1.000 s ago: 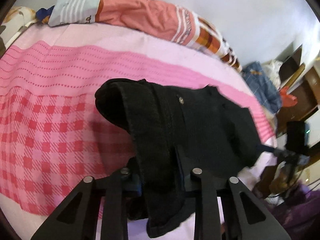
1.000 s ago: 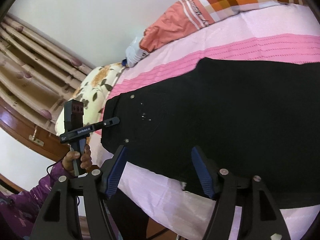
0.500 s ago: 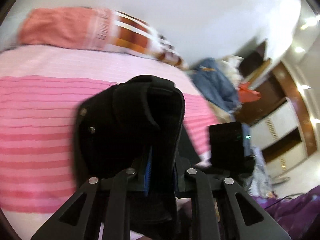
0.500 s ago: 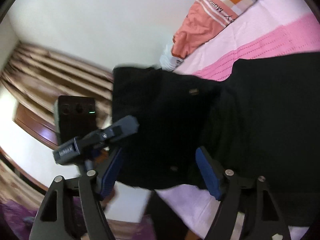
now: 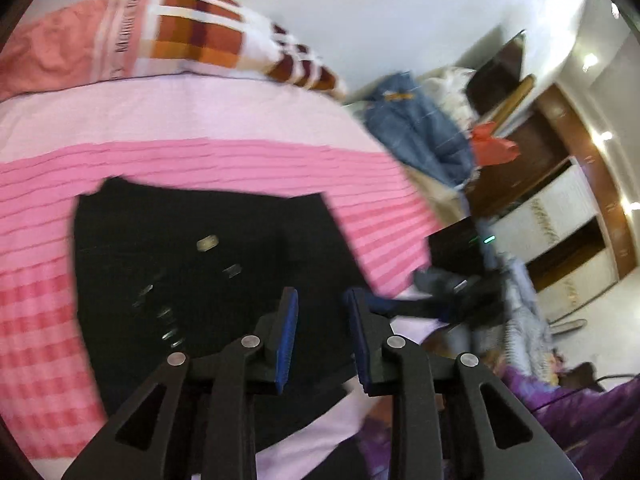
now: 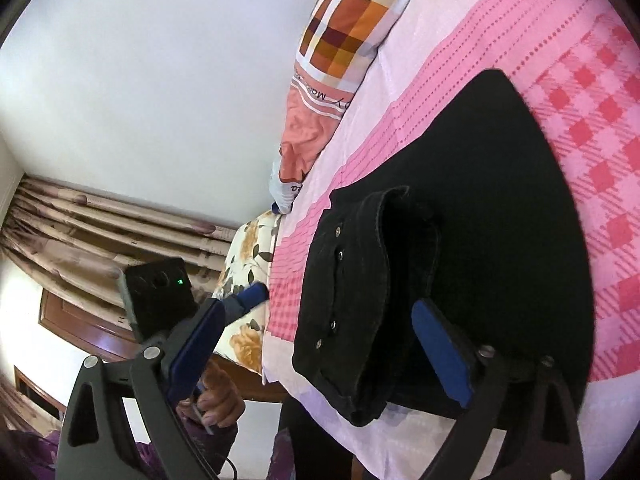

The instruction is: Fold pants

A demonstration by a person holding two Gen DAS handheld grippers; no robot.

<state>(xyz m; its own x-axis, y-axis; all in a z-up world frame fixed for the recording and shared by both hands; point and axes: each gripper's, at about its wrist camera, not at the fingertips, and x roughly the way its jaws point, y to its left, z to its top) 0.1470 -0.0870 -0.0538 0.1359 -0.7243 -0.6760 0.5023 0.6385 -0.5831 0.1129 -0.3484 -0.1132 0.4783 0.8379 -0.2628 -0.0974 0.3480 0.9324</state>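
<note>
Lying black pants (image 5: pixel 208 264), folded, waistband (image 6: pixel 360 280) uppermost

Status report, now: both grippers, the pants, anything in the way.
Left gripper open, empty. Right gripper open, empty. Pants lie folded over on bed, waistband on top. Nothing blocking.

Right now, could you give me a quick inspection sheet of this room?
Surface: bed under a pink striped and checked sheet.
Job's things: black pants lie folded on the bed, waistband doubled over near the edge.
Clutter: patchwork pillow; clothes pile.
Grippers: left gripper open above the pants; right gripper open, holding nothing.
Cables: nothing seen clearly.
Surroundings: white wall, curtains, wardrobe.
</note>
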